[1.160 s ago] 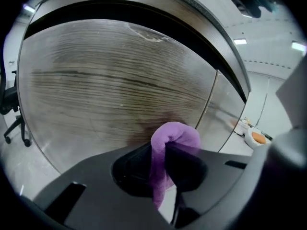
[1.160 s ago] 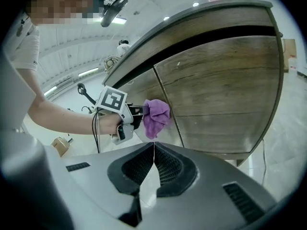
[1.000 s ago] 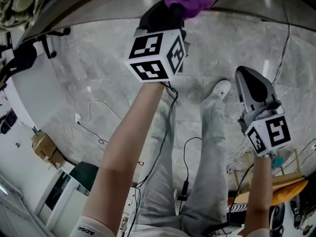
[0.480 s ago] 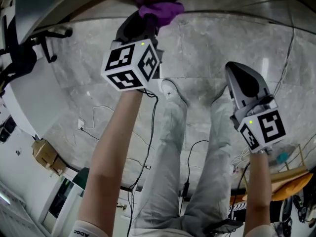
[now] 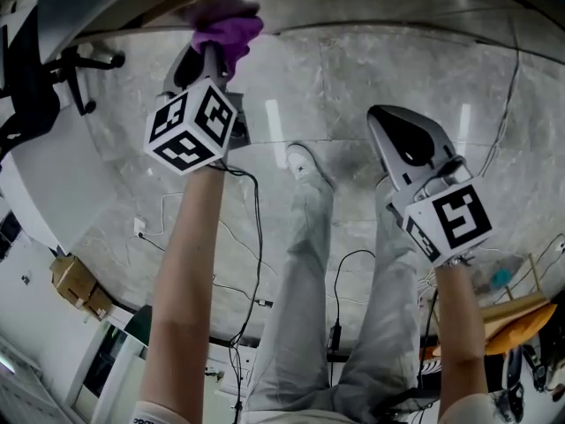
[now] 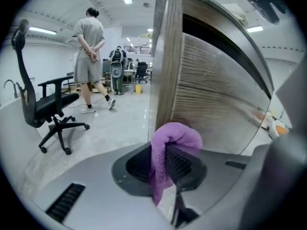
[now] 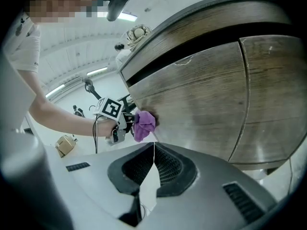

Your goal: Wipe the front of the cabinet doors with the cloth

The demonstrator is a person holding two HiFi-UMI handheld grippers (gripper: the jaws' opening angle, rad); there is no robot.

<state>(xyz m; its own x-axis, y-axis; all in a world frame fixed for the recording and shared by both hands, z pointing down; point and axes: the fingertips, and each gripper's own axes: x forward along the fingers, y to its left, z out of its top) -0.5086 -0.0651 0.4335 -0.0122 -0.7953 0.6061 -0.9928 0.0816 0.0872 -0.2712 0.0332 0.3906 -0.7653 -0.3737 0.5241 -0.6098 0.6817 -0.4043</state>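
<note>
A purple cloth (image 5: 225, 26) is pinched in my left gripper (image 5: 210, 53), which is shut on it and presses it against the wood-grain cabinet door (image 6: 216, 104) near the door's left edge. In the left gripper view the cloth (image 6: 173, 139) bulges over the closed jaws of the left gripper (image 6: 168, 151). The right gripper view shows the cloth (image 7: 144, 123) against the left door (image 7: 196, 95), with a second door (image 7: 278, 80) to its right. My right gripper (image 5: 390, 120) hangs lower right, away from the doors; in its own view the right gripper (image 7: 153, 148) is shut with nothing in it.
A black office chair (image 6: 43, 104) stands left of the cabinet, and a person (image 6: 90, 51) walks off beyond it. On the marble floor lie cables (image 5: 256, 263) and a cardboard box (image 5: 71, 276). The holder's legs and a white shoe (image 5: 305, 162) are below me.
My left gripper has carried the cloth leftward along the cabinet front. The right gripper has drifted a little left and up, still shut.
</note>
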